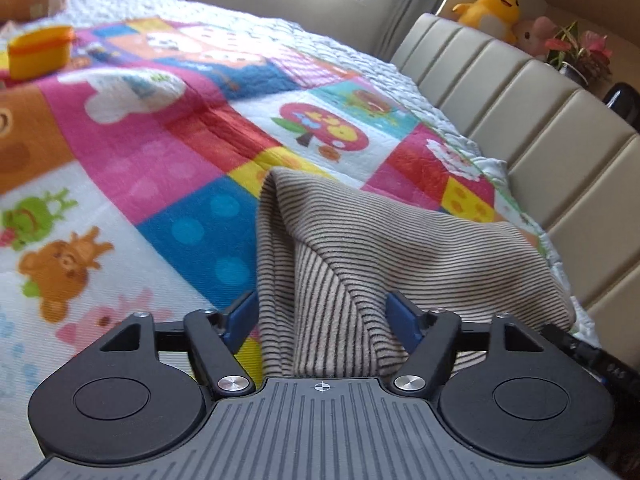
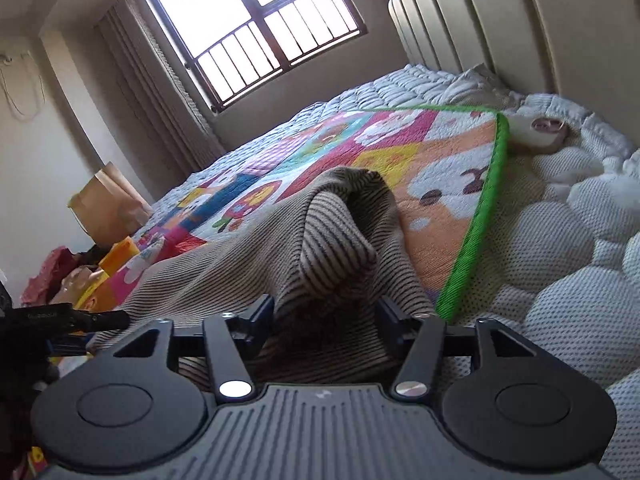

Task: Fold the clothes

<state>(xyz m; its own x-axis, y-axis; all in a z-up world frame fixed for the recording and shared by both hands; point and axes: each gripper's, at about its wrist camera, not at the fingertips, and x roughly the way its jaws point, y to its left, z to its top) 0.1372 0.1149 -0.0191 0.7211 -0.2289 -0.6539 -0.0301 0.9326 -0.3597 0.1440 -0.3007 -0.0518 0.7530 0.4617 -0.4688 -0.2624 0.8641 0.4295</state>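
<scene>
A beige garment with thin dark stripes (image 1: pixel 384 236) lies bunched on a colourful cartoon play mat (image 1: pixel 160 152) on the bed. My left gripper (image 1: pixel 322 312) has cloth of the garment bunched between its blue fingers (image 1: pixel 402 316), which stand apart around a thick fold. In the right wrist view the same striped garment (image 2: pixel 336 240) rises in a peak between the dark fingers (image 2: pixel 256 316) of my right gripper (image 2: pixel 326 316), which holds another bunch of it. The other gripper's black body (image 2: pixel 52 320) shows at the left edge.
A padded beige headboard (image 1: pixel 532 120) runs along the right, with plush toys (image 1: pixel 492 8) and a plant on top. A yellow box (image 1: pixel 38 52) sits on the mat far left. A white quilted mattress cover (image 2: pixel 560 240), a green mat edge (image 2: pixel 476 224), a window and a paper bag (image 2: pixel 104 204) show.
</scene>
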